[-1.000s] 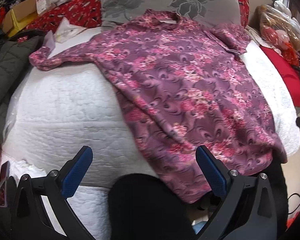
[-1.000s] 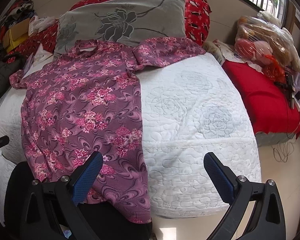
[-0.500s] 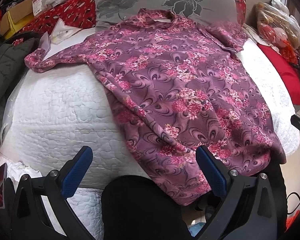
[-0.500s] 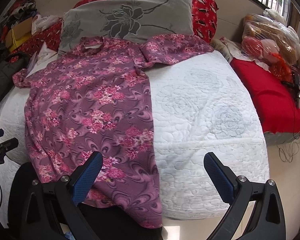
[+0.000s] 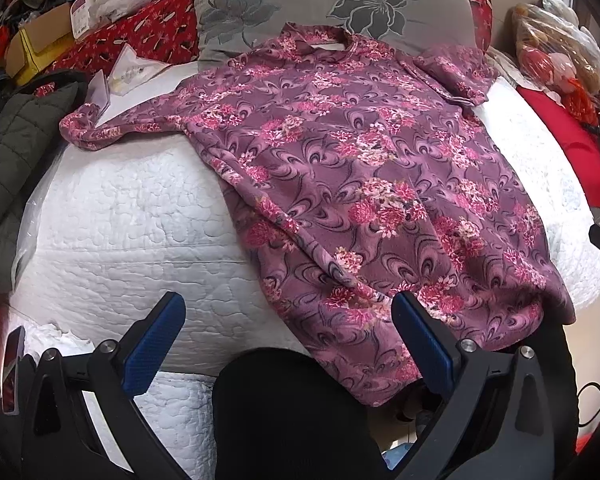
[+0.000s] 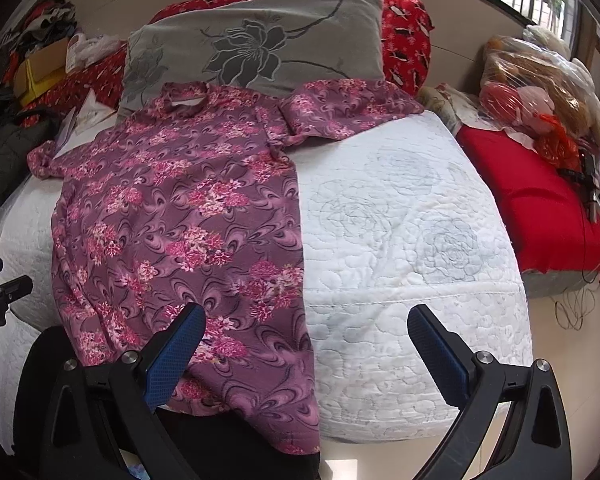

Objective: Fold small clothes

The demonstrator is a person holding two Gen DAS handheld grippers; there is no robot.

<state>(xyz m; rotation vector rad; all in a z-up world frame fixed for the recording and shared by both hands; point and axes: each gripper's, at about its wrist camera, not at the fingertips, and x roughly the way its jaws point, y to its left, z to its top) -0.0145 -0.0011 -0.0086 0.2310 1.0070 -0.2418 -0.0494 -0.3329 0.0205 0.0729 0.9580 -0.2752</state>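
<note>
Over the last second I have brought both tools closer in over the bed, so the purple long-sleeved top with pink flowers (image 5: 364, 184) now fills more of both views; it has not been touched, and no fold is begun. It lies spread flat on the white quilted bed cover (image 6: 400, 240), collar against the grey flowered pillow (image 6: 260, 40), hem hanging over the near edge. My left tool (image 5: 288, 344) hovers released by the hem's left part; my right tool (image 6: 306, 352), also spread wide and empty, straddles the hem's right edge.
</note>
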